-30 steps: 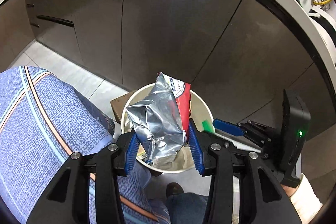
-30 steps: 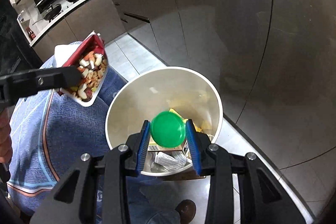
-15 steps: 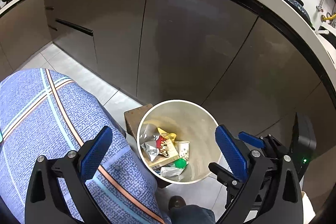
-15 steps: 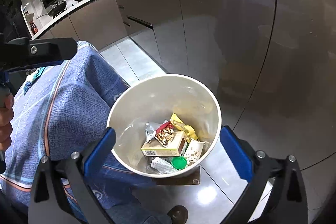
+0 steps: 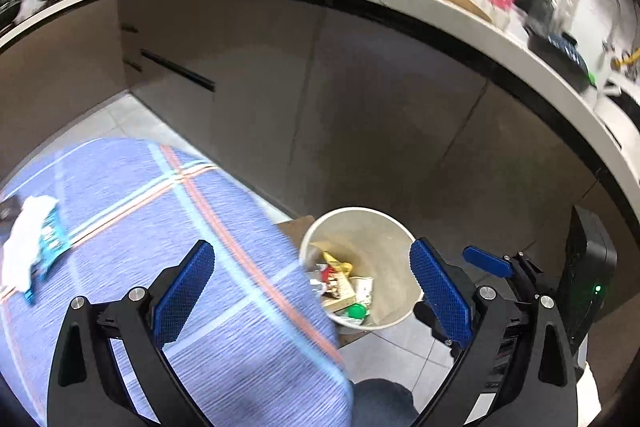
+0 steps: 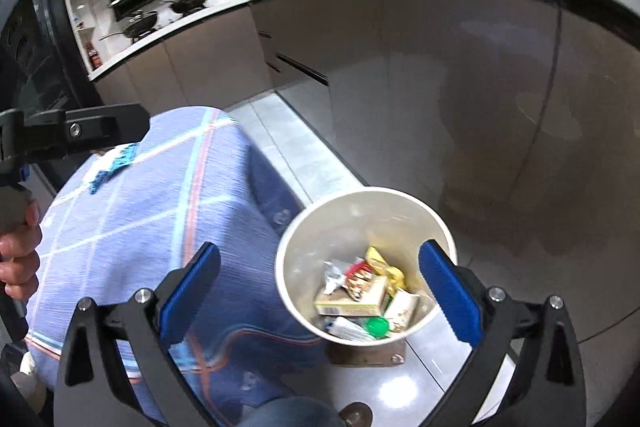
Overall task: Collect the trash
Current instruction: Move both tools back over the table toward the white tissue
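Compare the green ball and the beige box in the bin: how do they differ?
The green ball is round, plain and bright; the beige box is flat, rectangular and printed. The ball is smaller than the box. The ball sits at the near edge of the pile, beside a white tube; the box lies nearer the middle, with a crumpled snack wrapper at its far side. Both rest inside the white bin, clear of both hand-held grippers.

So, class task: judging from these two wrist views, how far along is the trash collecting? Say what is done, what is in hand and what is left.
Done: the bin on the floor already holds a green ball, a foil snack bag and a small box.
In hand: nothing; the left claw and the right claw are both open and empty.
Left: a white and blue scrap lies on the checked cloth.
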`<state>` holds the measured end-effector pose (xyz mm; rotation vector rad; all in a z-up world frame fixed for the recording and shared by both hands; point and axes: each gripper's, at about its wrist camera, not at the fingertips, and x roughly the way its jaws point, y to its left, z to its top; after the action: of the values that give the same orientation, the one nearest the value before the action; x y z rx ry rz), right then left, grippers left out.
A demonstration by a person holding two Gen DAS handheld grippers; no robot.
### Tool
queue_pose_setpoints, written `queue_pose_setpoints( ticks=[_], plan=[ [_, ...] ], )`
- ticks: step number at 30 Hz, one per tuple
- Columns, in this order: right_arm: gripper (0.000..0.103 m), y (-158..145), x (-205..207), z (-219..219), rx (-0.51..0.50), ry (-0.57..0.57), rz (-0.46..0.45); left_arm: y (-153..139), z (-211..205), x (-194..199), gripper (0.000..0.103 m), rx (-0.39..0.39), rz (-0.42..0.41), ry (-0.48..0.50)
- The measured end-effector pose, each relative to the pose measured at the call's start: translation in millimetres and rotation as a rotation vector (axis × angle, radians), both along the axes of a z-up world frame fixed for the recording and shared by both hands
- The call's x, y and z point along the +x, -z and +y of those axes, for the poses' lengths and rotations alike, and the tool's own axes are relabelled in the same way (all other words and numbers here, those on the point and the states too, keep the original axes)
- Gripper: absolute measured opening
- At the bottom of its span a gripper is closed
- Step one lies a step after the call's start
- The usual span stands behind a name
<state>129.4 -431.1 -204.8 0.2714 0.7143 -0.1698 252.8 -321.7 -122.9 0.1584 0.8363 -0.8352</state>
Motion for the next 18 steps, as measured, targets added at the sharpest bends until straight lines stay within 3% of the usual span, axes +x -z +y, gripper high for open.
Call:
queue_pose_setpoints(
  ticks=[10, 18],
  plan=[
    [0.1, -46, 31, 86, -0.063, -0.186, -0.036, -20, 137, 16, 0.095, -0.009, -0.017, -0.223],
    [0.1, -67, 65, 156, -0.053, -0.316, -0.042, -18, 247, 35, 0.095, 0.002, -0.02, -0.392]
  ],
)
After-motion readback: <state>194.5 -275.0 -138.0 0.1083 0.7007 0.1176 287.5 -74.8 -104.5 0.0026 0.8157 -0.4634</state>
